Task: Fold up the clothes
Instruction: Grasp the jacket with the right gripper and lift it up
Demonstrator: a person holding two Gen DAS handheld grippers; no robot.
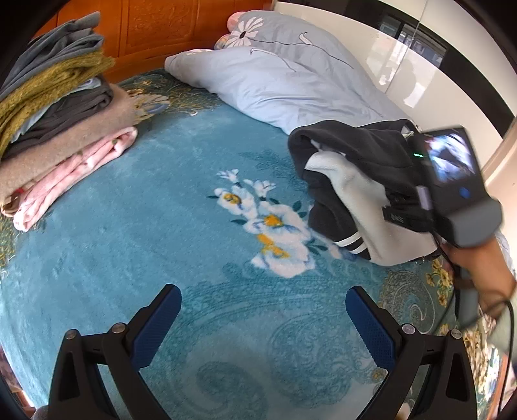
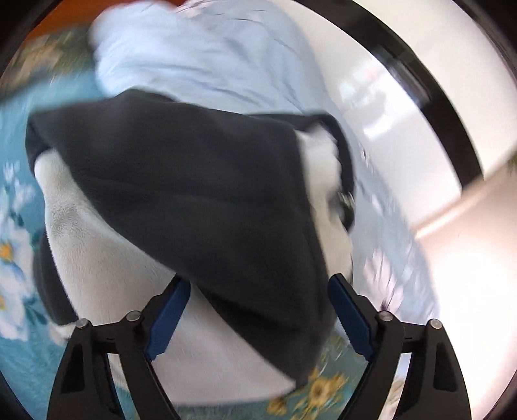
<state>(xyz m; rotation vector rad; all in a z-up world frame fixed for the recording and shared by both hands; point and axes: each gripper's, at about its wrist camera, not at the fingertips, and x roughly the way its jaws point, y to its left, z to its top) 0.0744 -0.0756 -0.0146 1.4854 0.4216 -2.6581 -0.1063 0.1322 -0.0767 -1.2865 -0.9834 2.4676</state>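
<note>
A plush teal floral bed blanket (image 1: 135,245) looks velvety; the dark fleece garment with pale fuzzy lining (image 2: 181,181) is matt; the carved orange wooden headboard (image 1: 155,29) shines.

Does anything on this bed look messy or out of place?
Yes: the dark fleece garment with pale lining lies bunched and inside-out on the teal floral blanket, unlike the neat stack of folded clothes at the far left. Both grippers are open.
</note>
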